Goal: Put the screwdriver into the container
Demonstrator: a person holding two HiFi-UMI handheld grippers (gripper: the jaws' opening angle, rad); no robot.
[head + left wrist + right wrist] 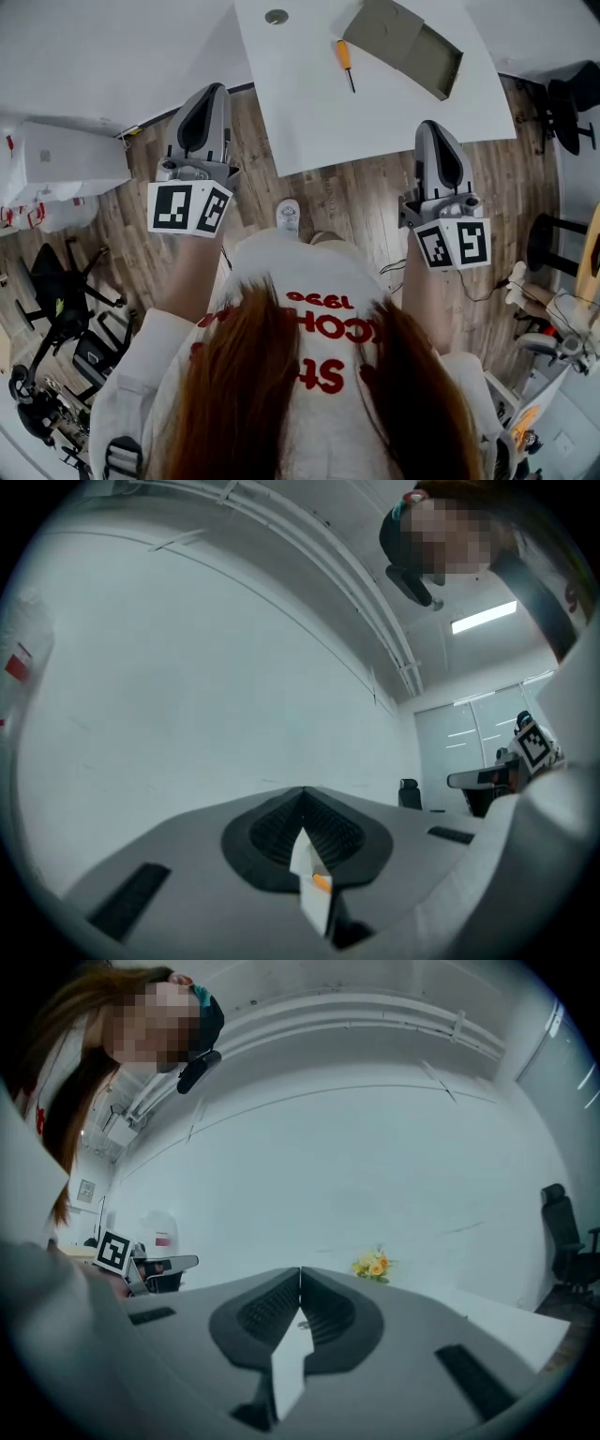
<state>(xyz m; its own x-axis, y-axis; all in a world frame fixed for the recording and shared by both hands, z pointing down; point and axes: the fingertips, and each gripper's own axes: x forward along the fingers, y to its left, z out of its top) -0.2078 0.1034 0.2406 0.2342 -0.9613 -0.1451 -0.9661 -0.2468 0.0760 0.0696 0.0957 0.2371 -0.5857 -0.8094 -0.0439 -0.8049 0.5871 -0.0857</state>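
The task is at its very start: the approach is the step in hand. The slim screwdriver with the orange plastic handle and dark metal shaft (345, 64) lies flat on the smooth white table top (375, 117), untouched. The container, an angular grey-brown box that looks like cardboard (408, 45), sits just beside it on the right, and the two are apart. A small round metal disc (277, 16) lies further back on the table.

The person holds both tools over the wooden plank floor (356, 192), short of the table edge. The left gripper (211, 94) has its dark ribbed pads pressed together at the tips, with nothing between them. The right gripper (433, 131) is closed the same way and is also empty.

Next, one gripper probably has to spread its jaws, reach over the table and come down on the handle. The handle is round and thin, so it may roll away if the pads meet it off centre. The ribbed rubber should hold the plastic well. The box opening seems wide enough for an easy drop.
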